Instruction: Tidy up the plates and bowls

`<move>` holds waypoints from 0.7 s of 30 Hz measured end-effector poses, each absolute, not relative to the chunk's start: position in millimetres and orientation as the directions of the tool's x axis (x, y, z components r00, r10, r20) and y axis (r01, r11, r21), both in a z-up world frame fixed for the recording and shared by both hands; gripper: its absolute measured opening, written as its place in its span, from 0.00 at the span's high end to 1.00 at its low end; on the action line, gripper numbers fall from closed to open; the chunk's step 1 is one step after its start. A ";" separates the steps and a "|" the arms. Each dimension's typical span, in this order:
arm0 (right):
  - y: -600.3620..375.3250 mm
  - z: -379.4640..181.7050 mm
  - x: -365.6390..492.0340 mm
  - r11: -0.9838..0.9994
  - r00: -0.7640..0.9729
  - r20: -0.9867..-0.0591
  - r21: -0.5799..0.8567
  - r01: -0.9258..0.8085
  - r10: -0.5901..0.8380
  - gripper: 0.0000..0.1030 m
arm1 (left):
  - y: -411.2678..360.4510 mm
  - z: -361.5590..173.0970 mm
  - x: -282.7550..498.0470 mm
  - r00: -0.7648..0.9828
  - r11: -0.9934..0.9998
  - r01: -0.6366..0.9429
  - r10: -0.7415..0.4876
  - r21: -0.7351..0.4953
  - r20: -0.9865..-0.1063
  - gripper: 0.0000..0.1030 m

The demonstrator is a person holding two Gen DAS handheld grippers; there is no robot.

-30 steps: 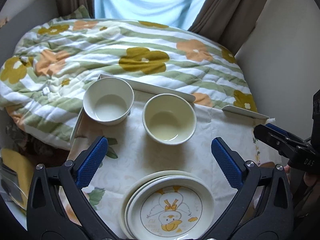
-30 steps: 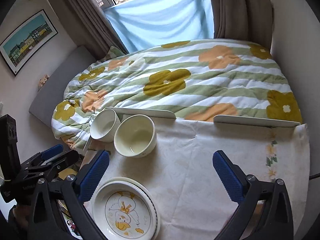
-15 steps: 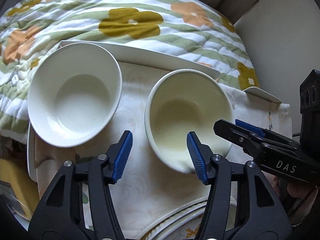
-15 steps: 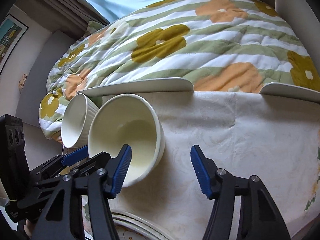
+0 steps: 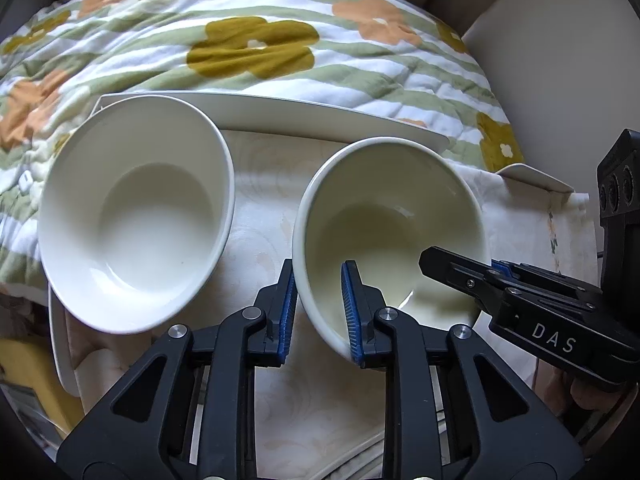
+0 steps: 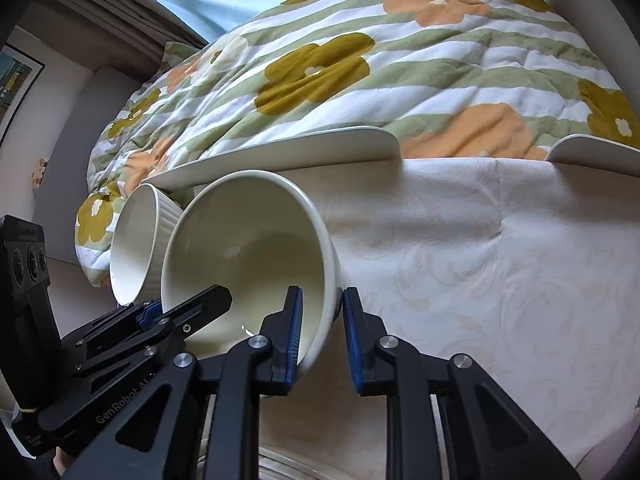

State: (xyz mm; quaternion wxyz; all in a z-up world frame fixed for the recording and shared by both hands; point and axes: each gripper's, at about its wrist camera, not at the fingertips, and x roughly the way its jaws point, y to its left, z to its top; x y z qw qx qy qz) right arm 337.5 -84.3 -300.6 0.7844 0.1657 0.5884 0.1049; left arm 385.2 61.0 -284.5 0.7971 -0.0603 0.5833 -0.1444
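Cream bowl (image 5: pixel 384 216): on the pale tablecloth (image 6: pixel 480 280), just right of the ribbed white bowl (image 5: pixel 132 220).
Left gripper (image 5: pixel 318 308): jaws just closed, pinching near-left rim of cream bowl, one pad inside, one outside.
Right gripper (image 6: pixel 320 332): jaws just closed, clamped on its right rim.

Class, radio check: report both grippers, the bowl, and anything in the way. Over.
Left gripper just closed on cream bowl wall, near rim. Right gripper just closed on the opposite rim. White bowl sits beside, apart. Nothing blocking.
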 end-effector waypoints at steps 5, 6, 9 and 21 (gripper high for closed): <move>-83.6 -298.5 337.0 0.923 0.290 -0.887 0.383 0.026 0.360 0.82 | 57.9 -276.7 383.3 0.301 0.955 0.173 -0.285 -0.242 -0.910 0.81; -84.3 -296.3 335.6 0.924 0.293 -0.886 0.382 0.022 0.360 0.82 | 56.8 -274.1 381.8 0.306 0.955 0.173 -0.285 -0.241 -0.909 0.81; -88.2 -284.2 330.3 0.924 0.318 -0.877 0.381 0.006 0.360 0.82 | 51.8 -261.4 377.6 0.325 0.955 0.179 -0.284 -0.236 -0.902 0.81; -146.2 -218.1 268.8 0.915 0.416 -0.830 0.402 -0.013 0.371 0.82 | -8.1 -184.1 318.5 0.422 0.946 0.240 -0.305 -0.219 -0.854 0.81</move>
